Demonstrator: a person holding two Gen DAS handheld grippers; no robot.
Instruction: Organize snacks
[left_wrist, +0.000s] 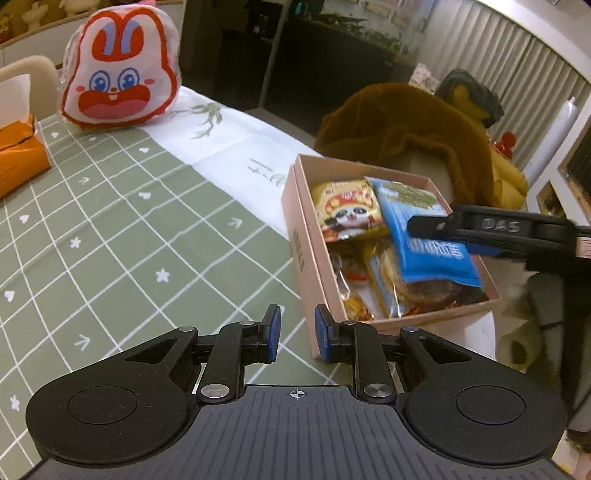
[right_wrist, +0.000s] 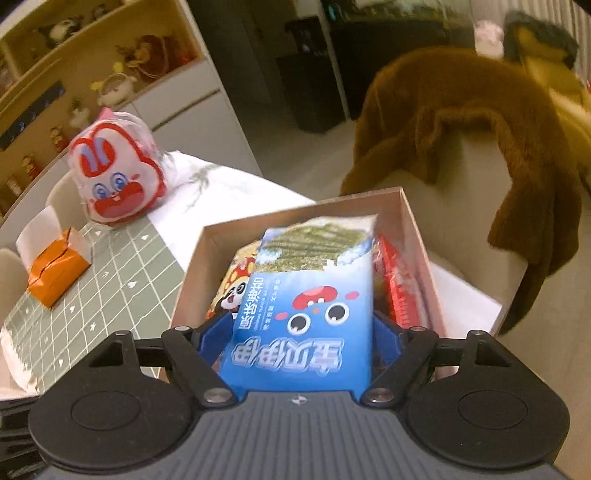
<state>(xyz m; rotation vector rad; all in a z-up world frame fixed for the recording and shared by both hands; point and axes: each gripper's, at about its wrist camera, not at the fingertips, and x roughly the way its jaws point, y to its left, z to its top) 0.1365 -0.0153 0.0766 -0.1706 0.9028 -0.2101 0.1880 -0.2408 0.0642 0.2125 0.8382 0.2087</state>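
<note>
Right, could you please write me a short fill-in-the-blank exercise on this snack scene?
1. The packet between the right gripper's fingers is mostly ____.
2. The panda packet lies inside the pink ____.
3. The left gripper holds ____.
4. The red-and-white bag shows a ____ face.
Missing words: blue; box; nothing; rabbit.

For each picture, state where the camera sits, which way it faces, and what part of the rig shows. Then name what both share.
Left wrist: behind the empty left gripper, facing across the green tablecloth; right gripper enters sideways.
Right wrist: behind the right gripper, angled down at the blue packet between its fingers.
Shared: pink box, rabbit bag.
</note>
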